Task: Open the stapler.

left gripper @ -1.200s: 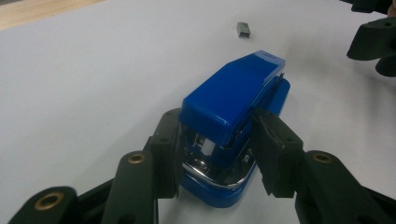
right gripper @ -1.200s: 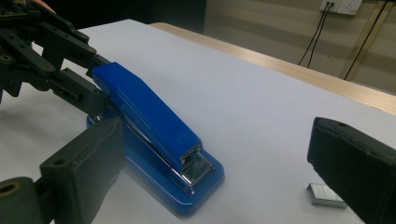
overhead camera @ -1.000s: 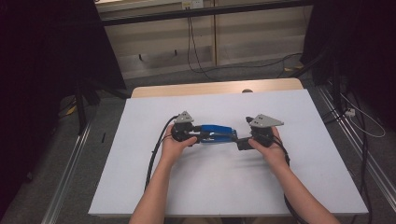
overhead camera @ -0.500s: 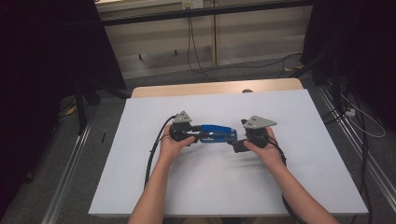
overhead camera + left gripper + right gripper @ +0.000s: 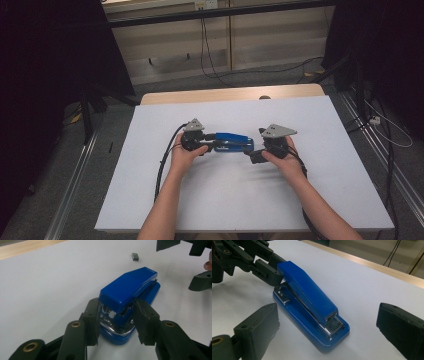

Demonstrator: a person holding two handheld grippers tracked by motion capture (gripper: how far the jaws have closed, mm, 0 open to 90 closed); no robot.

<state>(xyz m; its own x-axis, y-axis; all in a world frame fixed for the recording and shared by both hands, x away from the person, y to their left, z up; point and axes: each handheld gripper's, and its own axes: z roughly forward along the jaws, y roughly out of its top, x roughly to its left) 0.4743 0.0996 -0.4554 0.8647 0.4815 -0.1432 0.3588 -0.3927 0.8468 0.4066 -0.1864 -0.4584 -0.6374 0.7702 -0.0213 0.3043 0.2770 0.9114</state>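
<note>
The left hand-held gripper (image 5: 116,322) clenched the stapler (image 5: 130,293) at its hinged rear, right hand-held gripper (image 5: 329,332) released ahead; rigid, glossy, likely slippery.

Stapler (image 5: 130,288): glossy blue top and base, chrome metal inside at hinge and mouth. Both grippers black; left gripper (image 5: 116,320) has brass-coloured pivot pins, right gripper (image 5: 329,325) matte black pads. Grey triangular plates on top. Table (image 5: 225,200) plain white, light wood edge. Small dark grey block (image 5: 135,256) on the white.
</note>
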